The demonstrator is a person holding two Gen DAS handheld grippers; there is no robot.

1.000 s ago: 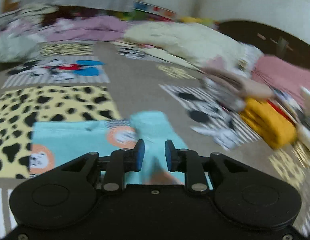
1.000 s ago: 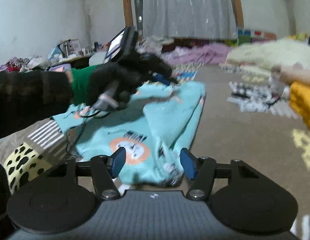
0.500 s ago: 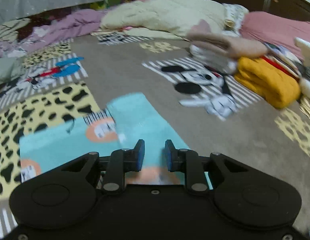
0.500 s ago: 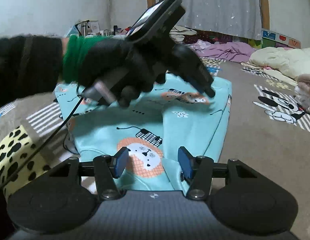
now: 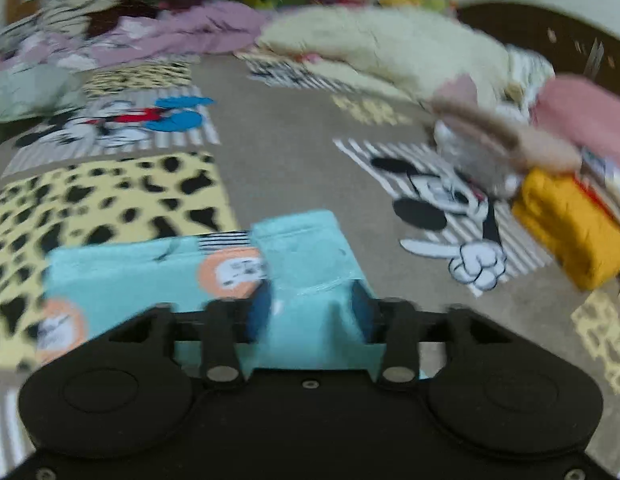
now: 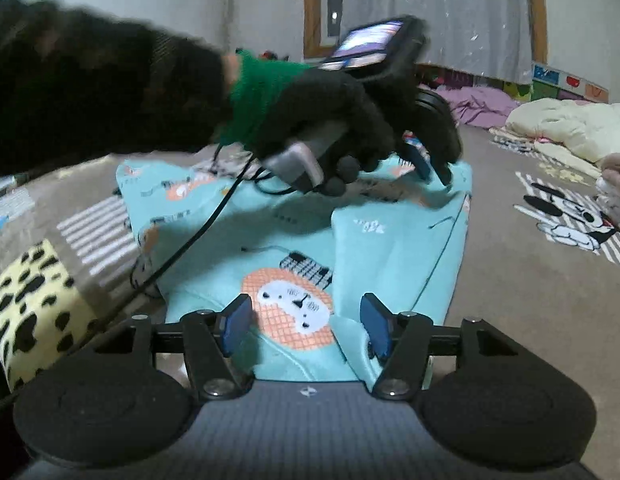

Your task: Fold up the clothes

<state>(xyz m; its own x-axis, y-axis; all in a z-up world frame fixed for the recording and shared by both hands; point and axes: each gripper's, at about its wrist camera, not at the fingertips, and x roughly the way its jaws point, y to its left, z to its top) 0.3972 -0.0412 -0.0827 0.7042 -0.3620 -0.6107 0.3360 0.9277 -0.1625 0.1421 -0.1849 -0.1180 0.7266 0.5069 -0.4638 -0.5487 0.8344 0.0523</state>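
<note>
My left gripper (image 5: 310,312) has its blue-padded jaws opening, with a folded flap of the turquoise lion-print cotton garment (image 5: 302,264) between them — the pads look clear of the cloth, though the picture is blurred. My right gripper (image 6: 306,326) stands with jaws apart over the near hem of that same garment, an orange lion patch (image 6: 292,312) showing between the fingers; no pad presses on it. The garment lies flat on the grey cartoon-patterned blanket (image 6: 529,280), partly folded. Across it, the right view catches my left hand in a black glove with a green cuff (image 6: 329,120), its gripper tips low over the far edge. To the right, a folded mustard-yellow knit (image 5: 569,228) sits well apart.
</note>
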